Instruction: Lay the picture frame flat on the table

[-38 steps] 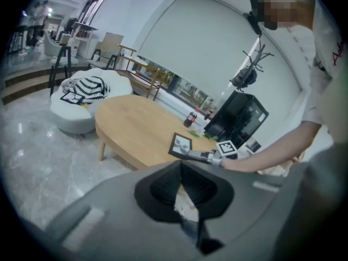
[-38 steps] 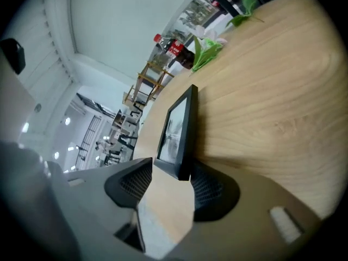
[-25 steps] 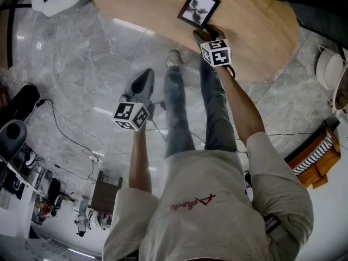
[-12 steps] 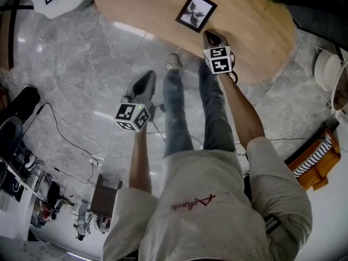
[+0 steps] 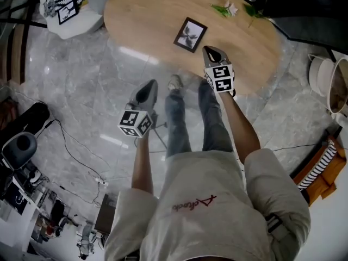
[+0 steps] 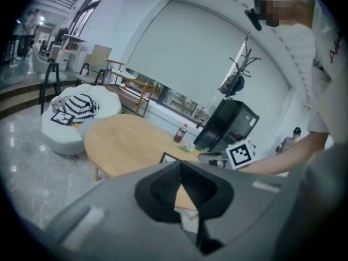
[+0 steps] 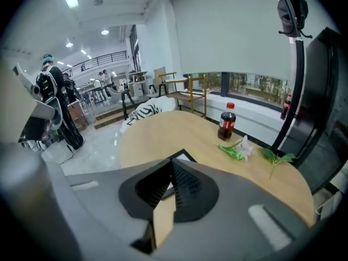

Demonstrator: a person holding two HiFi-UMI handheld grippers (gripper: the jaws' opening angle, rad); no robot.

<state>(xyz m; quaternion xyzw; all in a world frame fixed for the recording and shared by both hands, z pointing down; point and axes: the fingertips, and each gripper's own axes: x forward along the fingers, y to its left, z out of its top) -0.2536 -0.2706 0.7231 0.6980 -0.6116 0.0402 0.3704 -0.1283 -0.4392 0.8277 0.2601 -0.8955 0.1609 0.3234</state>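
Now the black-rimmed frame [image 5: 190,35] lies flat on the oval wooden table [image 5: 147,10]; right claw [image 5: 210,51] just closed empty, left claw [image 5: 145,89] closed.

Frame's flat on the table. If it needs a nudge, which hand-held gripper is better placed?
Right. The right hand-held gripper is over the table edge near the picture frame; the left hand-held gripper is over the floor, off the table. Both shut, empty.

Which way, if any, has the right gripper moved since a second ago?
Yes: the right gripper backed off the picture frame toward the table edge, fingers just closed, empty.
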